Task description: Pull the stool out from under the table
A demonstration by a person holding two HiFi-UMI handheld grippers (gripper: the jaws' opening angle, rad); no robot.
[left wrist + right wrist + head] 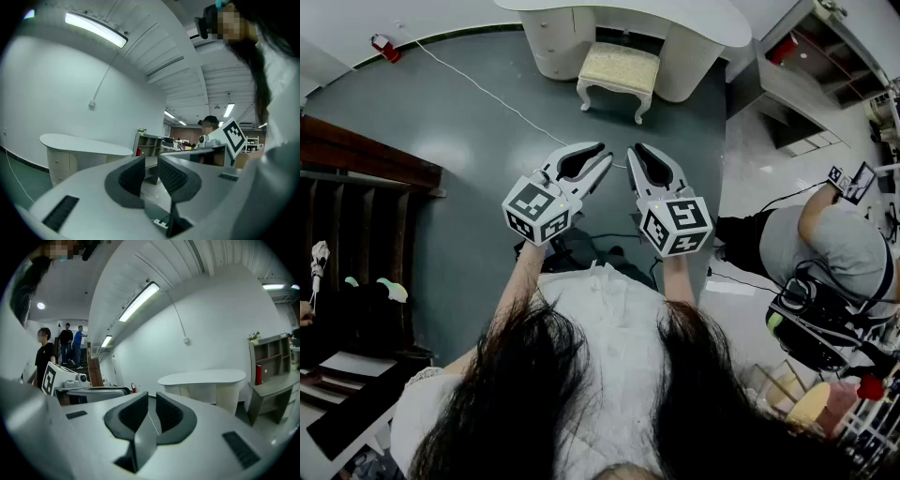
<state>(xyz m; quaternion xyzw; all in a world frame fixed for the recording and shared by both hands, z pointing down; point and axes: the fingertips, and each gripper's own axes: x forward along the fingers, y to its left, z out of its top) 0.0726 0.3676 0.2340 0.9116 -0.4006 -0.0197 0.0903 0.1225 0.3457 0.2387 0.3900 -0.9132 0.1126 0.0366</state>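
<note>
Both tongs are shut and empty. The left tongs and the right tongs are held side by side in front of the person, and each gripper view shows its ribbed pads drawn together with nothing between them (left tongs, right tongs).

The cream cushioned stool stands well apart from them, straight ahead across the grey floor. Its far edge is tucked under the white curved tabletop, between the two pedestals, and its two near legs stand clear on the floor. The seat's long axis runs roughly across the view, along the tabletop's front edge and slightly skewed.

The stool sits almost centred between the two tongs, so neither hand looks clearly nearer. The pull will probably call for a walk forward and a reach to the near rim.

No brand or writing can be read; the marker cubes carry only black-and-white square patterns.
</note>
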